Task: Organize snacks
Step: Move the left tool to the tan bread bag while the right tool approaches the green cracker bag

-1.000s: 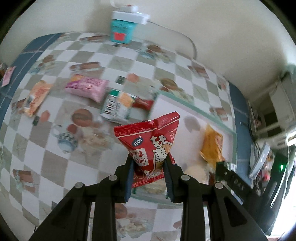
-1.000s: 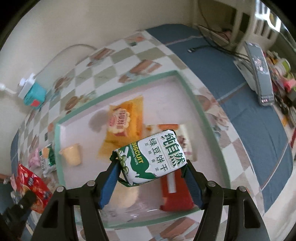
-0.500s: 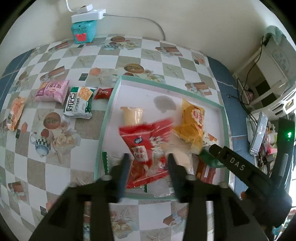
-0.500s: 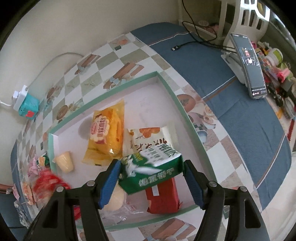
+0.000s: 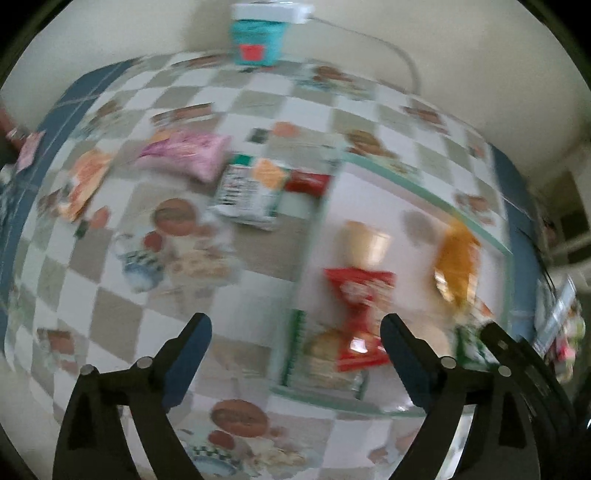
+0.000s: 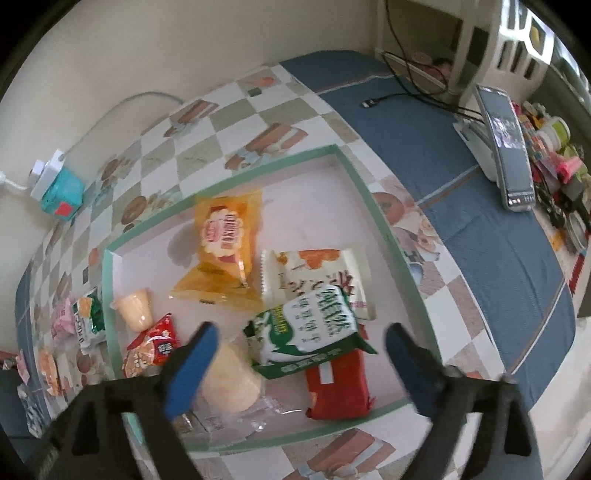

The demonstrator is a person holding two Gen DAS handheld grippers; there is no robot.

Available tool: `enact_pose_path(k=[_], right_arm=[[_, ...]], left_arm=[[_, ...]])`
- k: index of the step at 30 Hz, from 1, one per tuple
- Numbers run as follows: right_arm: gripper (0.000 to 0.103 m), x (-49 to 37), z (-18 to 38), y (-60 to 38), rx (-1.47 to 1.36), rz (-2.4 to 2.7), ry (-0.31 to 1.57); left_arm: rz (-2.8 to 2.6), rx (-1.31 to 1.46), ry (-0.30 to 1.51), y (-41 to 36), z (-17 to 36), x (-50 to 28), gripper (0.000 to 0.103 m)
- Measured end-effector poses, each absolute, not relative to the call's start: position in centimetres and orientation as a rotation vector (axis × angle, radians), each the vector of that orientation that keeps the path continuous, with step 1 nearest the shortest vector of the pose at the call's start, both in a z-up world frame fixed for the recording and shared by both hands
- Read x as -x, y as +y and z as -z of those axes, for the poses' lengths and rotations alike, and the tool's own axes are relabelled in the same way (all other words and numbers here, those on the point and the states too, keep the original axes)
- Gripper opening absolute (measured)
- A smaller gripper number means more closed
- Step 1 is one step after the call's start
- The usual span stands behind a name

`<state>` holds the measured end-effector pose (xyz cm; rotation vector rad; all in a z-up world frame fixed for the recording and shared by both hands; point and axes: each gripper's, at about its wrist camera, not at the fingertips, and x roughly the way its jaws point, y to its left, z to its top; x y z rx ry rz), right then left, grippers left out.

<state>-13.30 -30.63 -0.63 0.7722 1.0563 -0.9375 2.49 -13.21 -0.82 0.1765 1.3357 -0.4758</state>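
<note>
A green-rimmed tray (image 6: 388, 236) (image 5: 424, 192) holds several snacks. The red snack packet (image 5: 360, 314) (image 6: 151, 345) lies in the tray near a small yellow jelly cup (image 6: 135, 308) (image 5: 365, 242). My left gripper (image 5: 295, 328) hovers over the tray's left edge, its jaws opening, nothing between them. The green-and-white biscuit pack (image 6: 314, 334) rests in the tray atop a red pack (image 6: 338, 387) and a white pack (image 6: 317, 269). My right gripper (image 6: 301, 336) is above it, jaws opening wide, pads clear of the pack. The left wrist view is blurred.
A pink packet (image 5: 188, 153), a green-white packet (image 5: 251, 192), a small red sachet (image 5: 306, 181) and an orange packet (image 5: 86, 182) lie on the checkered cloth left of the tray. A teal box with a power strip (image 5: 258, 33) stands by the wall. A phone (image 6: 508, 147) rests at right.
The left gripper let go of the red packet, which now lies in the tray. The right gripper opened wide and the biscuit pack dropped onto the other packs.
</note>
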Motion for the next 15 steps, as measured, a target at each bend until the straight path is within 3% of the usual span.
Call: enact_pose_path(k=[15], right_arm=[[0.103, 11.0, 0.4, -28.8, -0.708, 0.900, 1.088]], left_arm=[[0.247, 0.027, 1.403, -5.5, 2.3, -9.5, 0.095]])
